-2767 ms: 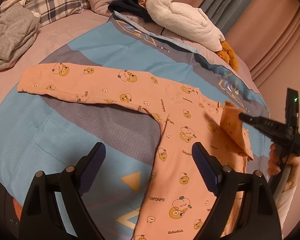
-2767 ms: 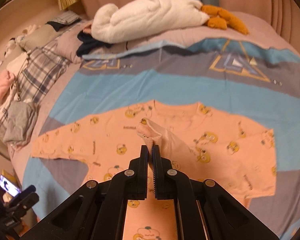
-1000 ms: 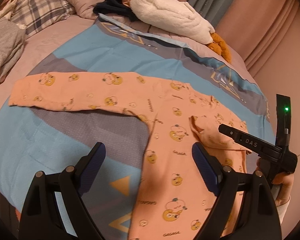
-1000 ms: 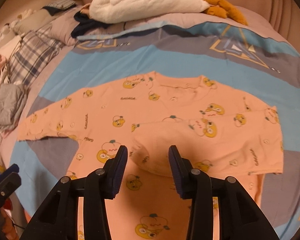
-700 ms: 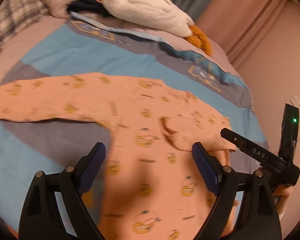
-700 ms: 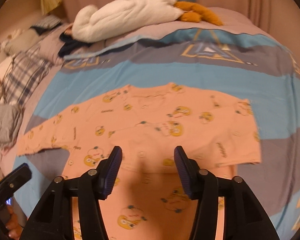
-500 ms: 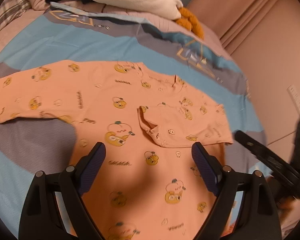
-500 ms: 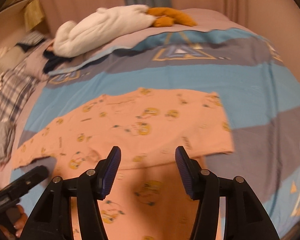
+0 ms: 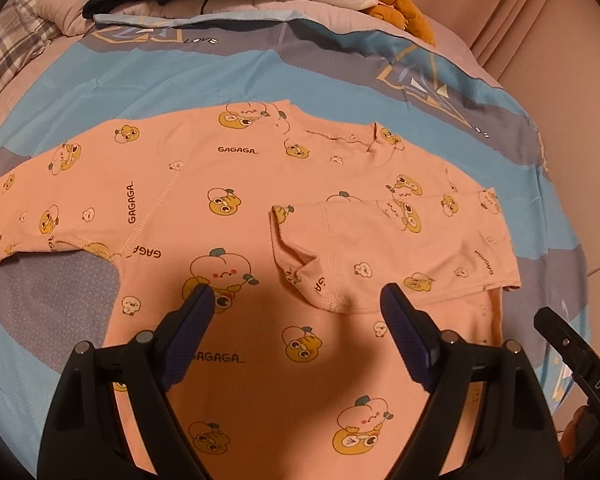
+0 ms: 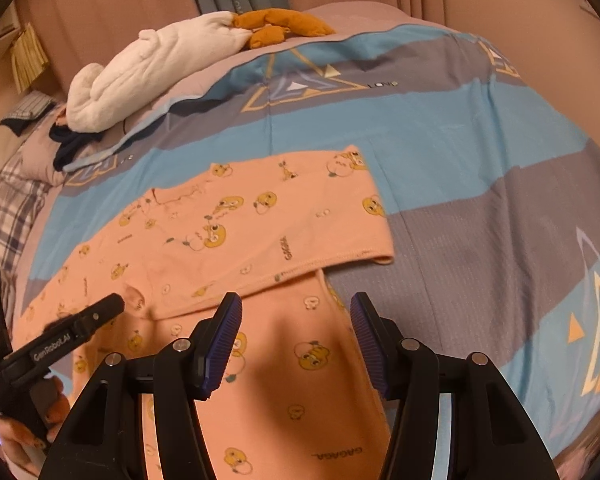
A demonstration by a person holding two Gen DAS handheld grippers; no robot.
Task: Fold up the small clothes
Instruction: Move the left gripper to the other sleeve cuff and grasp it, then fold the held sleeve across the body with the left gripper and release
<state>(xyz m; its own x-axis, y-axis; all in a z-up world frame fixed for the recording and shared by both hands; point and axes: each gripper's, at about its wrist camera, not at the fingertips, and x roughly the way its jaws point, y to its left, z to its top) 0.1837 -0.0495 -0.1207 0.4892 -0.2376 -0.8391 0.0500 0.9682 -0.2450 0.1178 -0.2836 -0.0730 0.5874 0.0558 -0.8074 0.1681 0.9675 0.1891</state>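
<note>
Peach top point(image 9: 260, 184) (yellow cartoon prints), blue-and-grey striped bedcover point(image 9: 140, 76), white plush toy point(image 10: 160, 64)

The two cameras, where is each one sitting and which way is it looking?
Left wrist view: sits on the left gripper, looking down at the orange shirt; its own fingers show wide apart, empty.
Right wrist view: sits on the right gripper, looking down at the shirt's folded sleeve; its fingers show apart, having just opened, and a hand holds the other gripper.
Both share the shirt, blue bedspread and white plush toy.
</note>
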